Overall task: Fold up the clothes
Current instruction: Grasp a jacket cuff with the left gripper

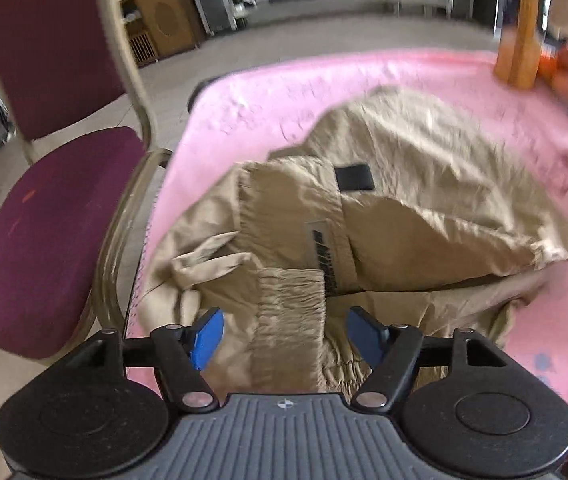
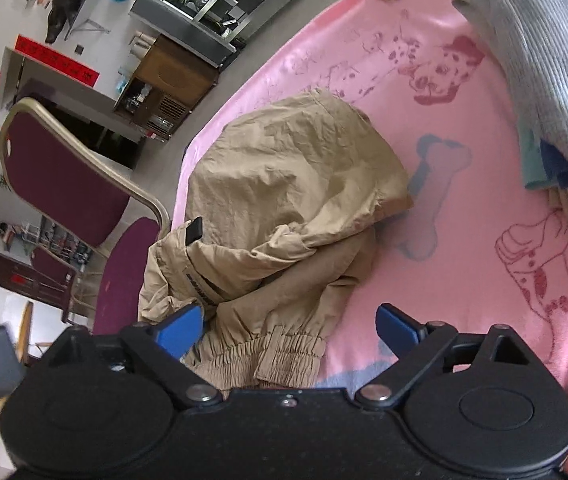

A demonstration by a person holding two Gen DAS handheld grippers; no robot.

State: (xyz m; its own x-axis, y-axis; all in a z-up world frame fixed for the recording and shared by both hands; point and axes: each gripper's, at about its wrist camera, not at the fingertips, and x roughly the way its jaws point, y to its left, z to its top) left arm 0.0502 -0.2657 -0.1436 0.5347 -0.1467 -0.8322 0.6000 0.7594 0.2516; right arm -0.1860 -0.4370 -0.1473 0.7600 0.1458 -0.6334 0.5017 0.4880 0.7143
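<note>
Jacket [image 1: 404, 184]: crumpled tan heap on the pink blanket [image 1: 268, 92], near the bench's chair-side edge.
Left gripper [image 1: 284, 334]: open, astride a gathered cuff [image 1: 290, 304].
Right gripper [image 2: 290, 330]: open, empty, above the hem.
Handling: probably light, limp, slippery; pinch elastic edges.

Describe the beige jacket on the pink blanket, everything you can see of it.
The beige jacket is thin, crinkled, woven-looking fabric, lying crumpled and loosely bunched on the pink blanket, its left edge near the table edge by the maroon chair. It has elastic gathered cuffs, a black rectangular patch and a dark printed strip. One cuff lies between the open left gripper pads; no pad presses it.
</note>
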